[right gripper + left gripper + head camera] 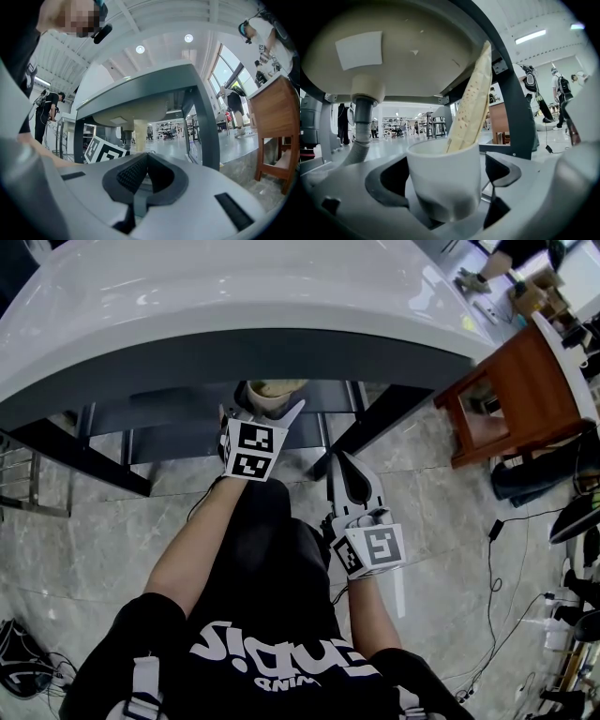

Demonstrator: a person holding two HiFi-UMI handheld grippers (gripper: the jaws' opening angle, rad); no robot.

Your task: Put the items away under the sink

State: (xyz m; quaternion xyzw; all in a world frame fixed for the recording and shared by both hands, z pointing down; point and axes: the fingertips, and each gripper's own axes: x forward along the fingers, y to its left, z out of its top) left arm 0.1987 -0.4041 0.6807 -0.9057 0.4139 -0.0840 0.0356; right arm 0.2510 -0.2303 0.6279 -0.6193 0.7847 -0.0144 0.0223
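Note:
A white cup [444, 180] sits between the jaws of my left gripper [268, 407], which is shut on it. A tall beige speckled flat item [474, 101] stands in the cup and leans right. The cup [274, 390] is held just under the front edge of the white sink counter [234, 306]. The pale underside of the basin [398, 51] and its drain pipe [361, 124] are above and to the left. My right gripper [343, 465] is lower and to the right, shut on nothing, its black pads [129, 173] meeting.
Dark frame legs [375, 423] hold up the counter. A wooden stool [516, 399] stands to the right. A metal rack [19, 479] is at the left, and cables [506, 577] lie on the stone floor. People stand far off in the room.

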